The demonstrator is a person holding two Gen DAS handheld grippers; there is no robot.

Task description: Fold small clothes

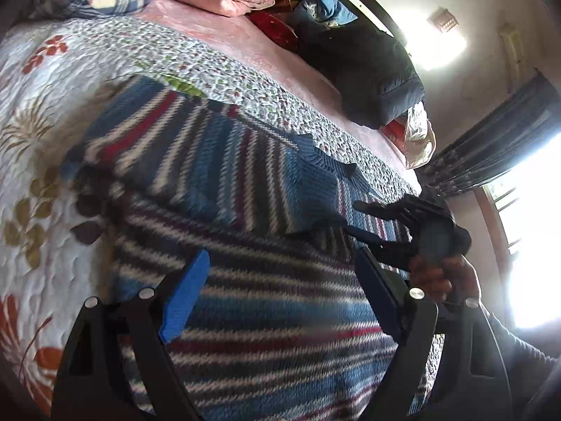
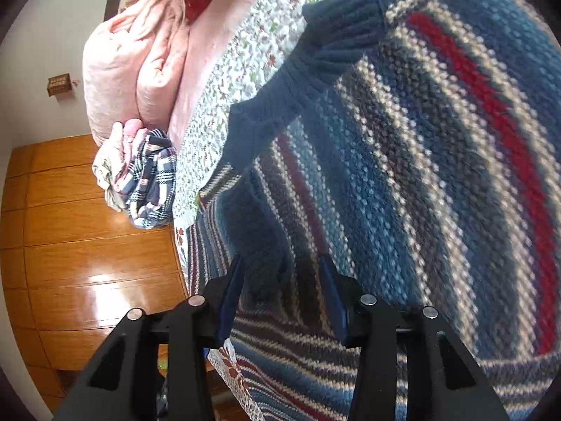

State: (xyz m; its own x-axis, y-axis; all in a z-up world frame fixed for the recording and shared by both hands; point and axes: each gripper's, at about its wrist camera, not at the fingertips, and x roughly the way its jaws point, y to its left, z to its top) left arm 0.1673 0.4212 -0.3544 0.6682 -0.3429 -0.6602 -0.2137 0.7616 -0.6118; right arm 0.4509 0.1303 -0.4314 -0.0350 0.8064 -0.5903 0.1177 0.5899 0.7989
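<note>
While the striped knit sweater (image 1: 245, 245) lies spread on the floral quilt (image 1: 42, 112), its ribbed dark-blue collar (image 2: 280, 80) is turned toward the pink bedding (image 2: 136, 66), and its long axis cannot be told from these close views. The left gripper (image 1: 284, 301) is held wide open above the sweater, nothing between its blue pads (image 1: 186, 298). The right gripper (image 2: 280, 301) is likewise parted, knit seen between its fingers; whether it touches cannot be told. Only the left wrist view shows a hand (image 1: 445, 277) beside the sweater; only the right wrist view shows the wooden floor (image 2: 87, 245).
</note>
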